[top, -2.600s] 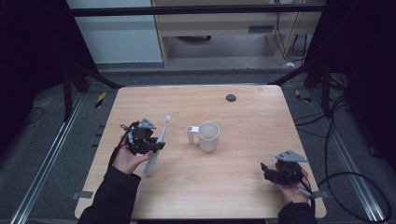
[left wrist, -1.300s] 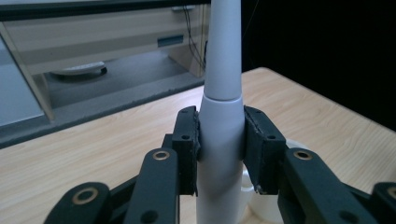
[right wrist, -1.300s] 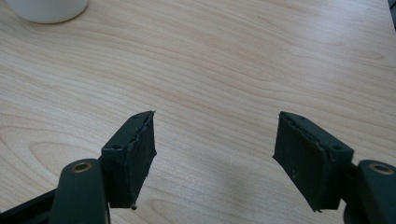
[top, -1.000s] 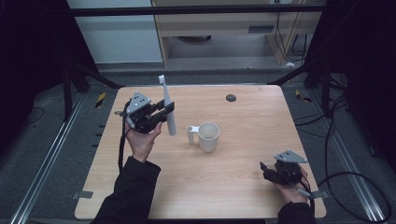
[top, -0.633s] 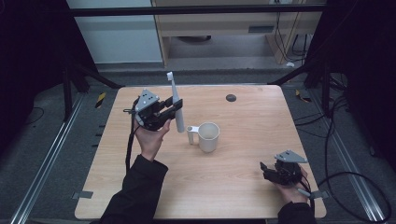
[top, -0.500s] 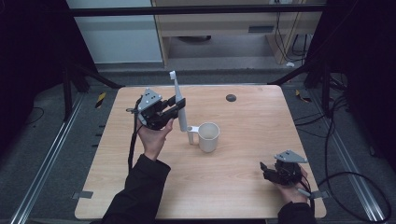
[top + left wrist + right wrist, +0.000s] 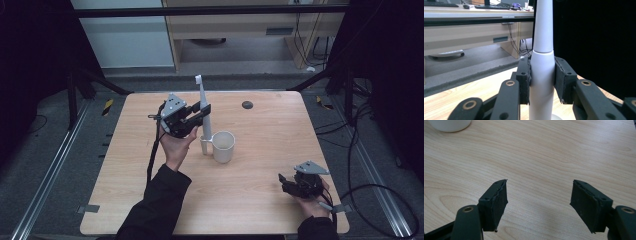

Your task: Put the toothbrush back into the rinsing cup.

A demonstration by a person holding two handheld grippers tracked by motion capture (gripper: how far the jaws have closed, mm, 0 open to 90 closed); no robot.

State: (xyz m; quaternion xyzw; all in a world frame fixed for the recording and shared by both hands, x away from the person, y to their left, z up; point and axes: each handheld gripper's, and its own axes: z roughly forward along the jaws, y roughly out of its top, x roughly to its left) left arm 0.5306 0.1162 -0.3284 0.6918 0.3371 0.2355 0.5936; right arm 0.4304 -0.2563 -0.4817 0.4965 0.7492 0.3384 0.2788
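A white electric toothbrush (image 7: 203, 107) stands upright in the air, brush head up, held by my left gripper (image 7: 199, 114) just left of a white mug (image 7: 223, 146) near the table's middle. The left gripper view has both black pads pressed on the toothbrush handle (image 7: 541, 82), and a pale rim shows under it. My right gripper (image 7: 286, 182) rests low at the front right of the table, jaws wide apart. In the right gripper view my right gripper (image 7: 539, 202) has bare wood between its pads, and the mug's base (image 7: 449, 125) sits at the top left.
The table (image 7: 270, 120) is light wood with a small dark round mark (image 7: 246, 104) near its far edge. A black cable trails from each gripper. Beyond the far edge are a grey floor, a wooden desk and dark frame posts.
My left gripper lifted the toothbrush off the table at the left, stood it upright and carried it right, up beside the mug. The right gripper has stayed put.
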